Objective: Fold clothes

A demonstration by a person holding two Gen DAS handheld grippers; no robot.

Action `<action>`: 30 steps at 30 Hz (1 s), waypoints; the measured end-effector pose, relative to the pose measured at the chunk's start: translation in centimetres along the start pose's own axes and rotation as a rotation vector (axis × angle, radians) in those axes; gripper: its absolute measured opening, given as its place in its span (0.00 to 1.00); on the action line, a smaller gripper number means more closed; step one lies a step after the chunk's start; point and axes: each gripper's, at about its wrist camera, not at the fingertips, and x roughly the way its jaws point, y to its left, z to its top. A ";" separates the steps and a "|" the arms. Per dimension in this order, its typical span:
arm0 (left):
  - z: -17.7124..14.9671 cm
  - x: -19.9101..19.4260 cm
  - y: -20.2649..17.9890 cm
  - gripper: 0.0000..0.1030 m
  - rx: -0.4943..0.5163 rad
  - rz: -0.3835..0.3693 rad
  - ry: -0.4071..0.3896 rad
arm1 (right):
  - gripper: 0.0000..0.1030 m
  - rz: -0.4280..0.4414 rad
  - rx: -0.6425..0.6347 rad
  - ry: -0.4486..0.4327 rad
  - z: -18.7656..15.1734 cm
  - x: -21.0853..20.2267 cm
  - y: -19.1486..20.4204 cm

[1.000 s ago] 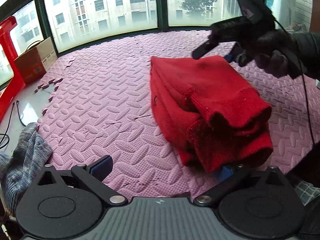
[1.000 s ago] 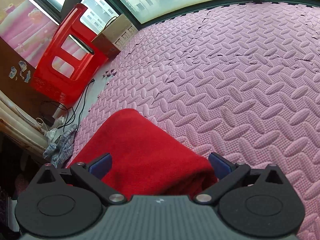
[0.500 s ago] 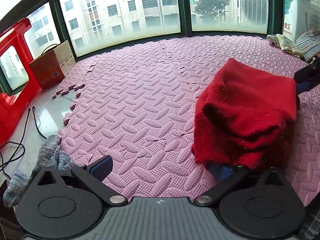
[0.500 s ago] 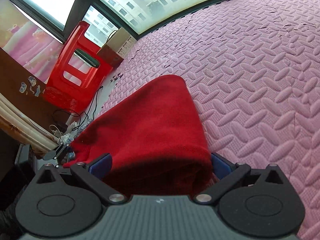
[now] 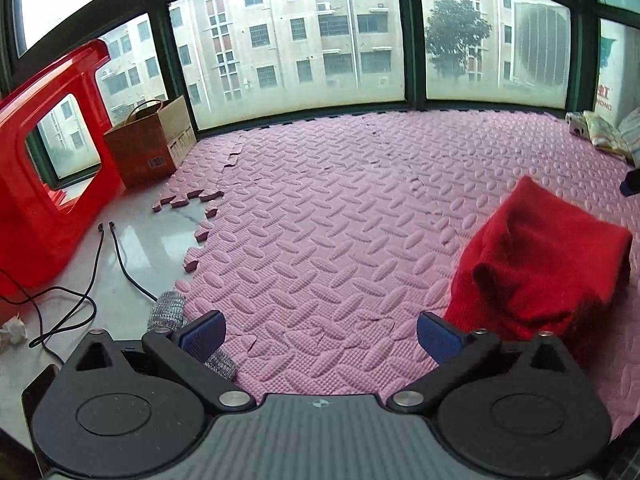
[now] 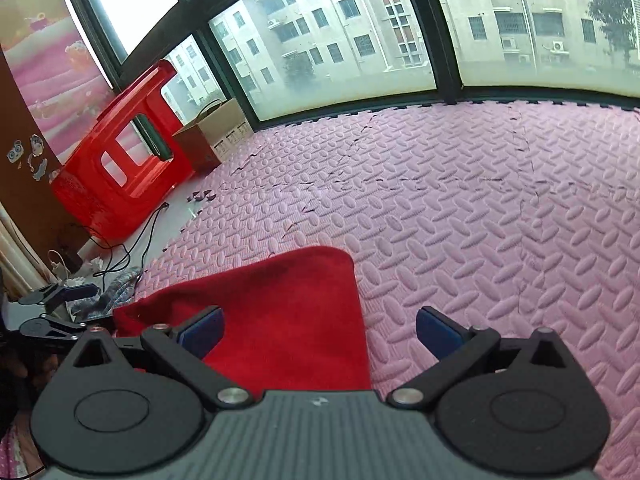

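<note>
Red knitted sweater (image 5: 548, 264), folded into a thick bundle, lies on the pink foam floor mat (image 5: 320, 240), right of the left tool (image 5: 320, 330). Left and right tool (image 6: 318, 330) both gape empty. Risk: a snagged finger could pull the loose layers apart.

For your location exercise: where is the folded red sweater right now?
The red sweater lies folded on the pink foam mat, low right in the left wrist view, and beneath the open right gripper in the right wrist view.
</note>
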 end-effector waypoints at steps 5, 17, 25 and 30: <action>2.2 -0.5 -1.1 1.00 -0.084 -0.088 -0.035 | 0.95 -0.024 -0.082 0.031 2.3 4.0 1.8; 2.3 4.7 -3.3 0.98 -0.162 -0.114 0.133 | 0.73 -0.077 -0.167 0.154 2.3 11.3 3.7; 1.9 4.6 -2.9 0.99 -0.201 -0.129 0.140 | 0.74 -0.085 -0.251 0.091 1.6 8.2 5.9; 2.1 4.3 -3.1 0.99 -0.191 -0.117 0.135 | 0.77 0.032 -0.352 0.082 -0.7 5.9 10.5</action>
